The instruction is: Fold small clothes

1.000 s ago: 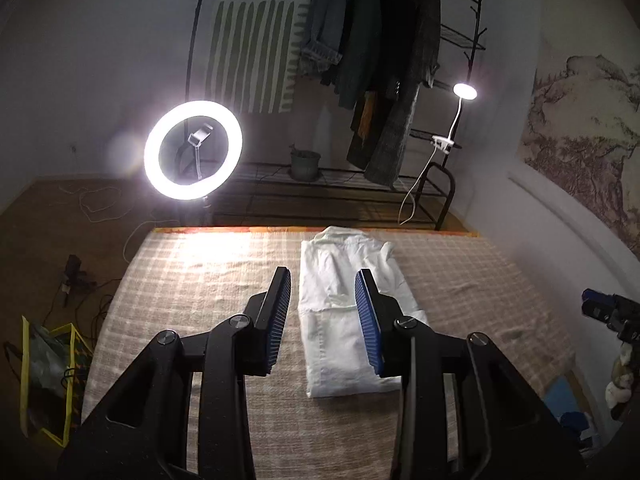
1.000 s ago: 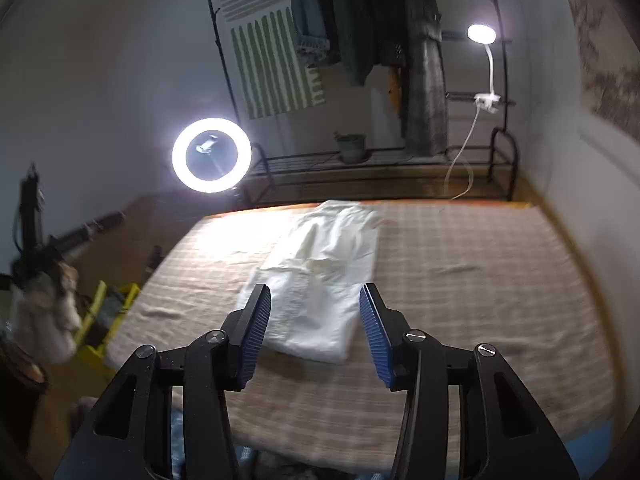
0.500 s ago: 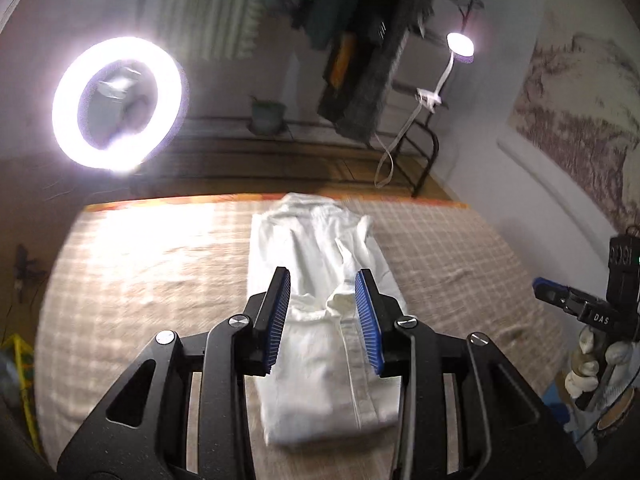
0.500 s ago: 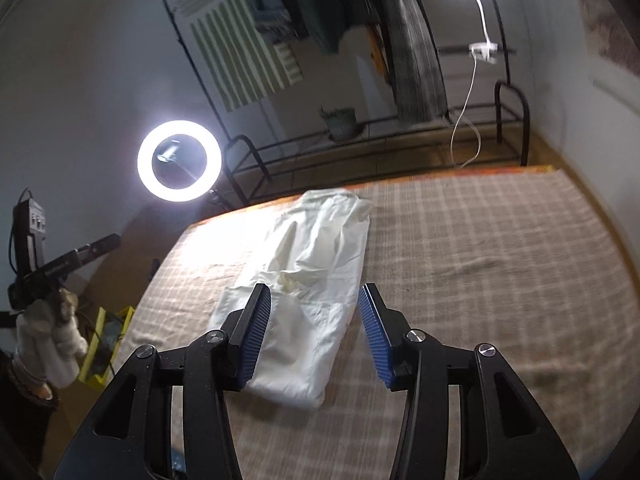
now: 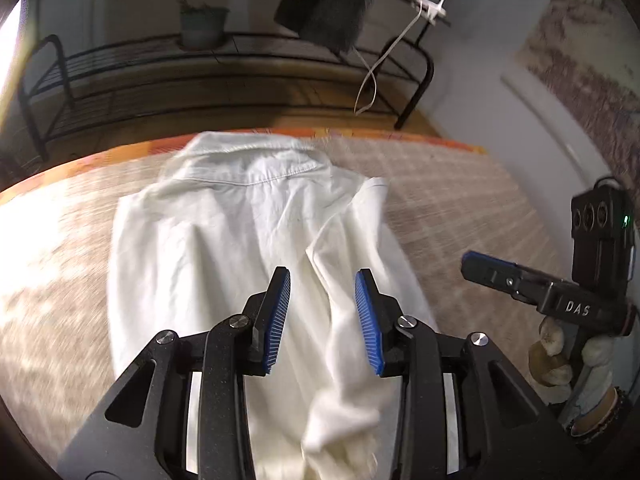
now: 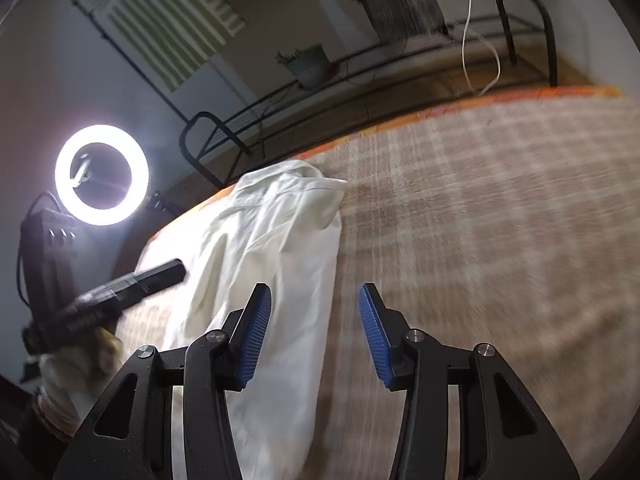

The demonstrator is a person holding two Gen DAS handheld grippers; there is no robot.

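Two grippers hang over a bed (image 6: 500, 208) covered in a checked blanket, on which a white garment (image 5: 224, 240) lies lengthwise, its collar end toward the far edge with the orange border. The garment is narrow, with a raised fold running along its right side and a bunched ridge of cloth nearer the cameras.

Beyond the bed stands a black metal rack (image 5: 120, 76) carrying a potted plant (image 6: 308, 64), with dark clothes (image 5: 332, 0) hanging above it. A lit ring light (image 6: 102, 175) stands to the left.

Left gripper (image 5: 322, 320): jaws wide apart, nothing between them, poised above the garment's middle, the ridge of cloth passing below the gap.

Right gripper (image 6: 314, 332): jaws wide apart and empty, straddling the garment's right edge, left finger (image 6: 254, 332) over white cloth, right finger (image 6: 374, 336) over blanket.
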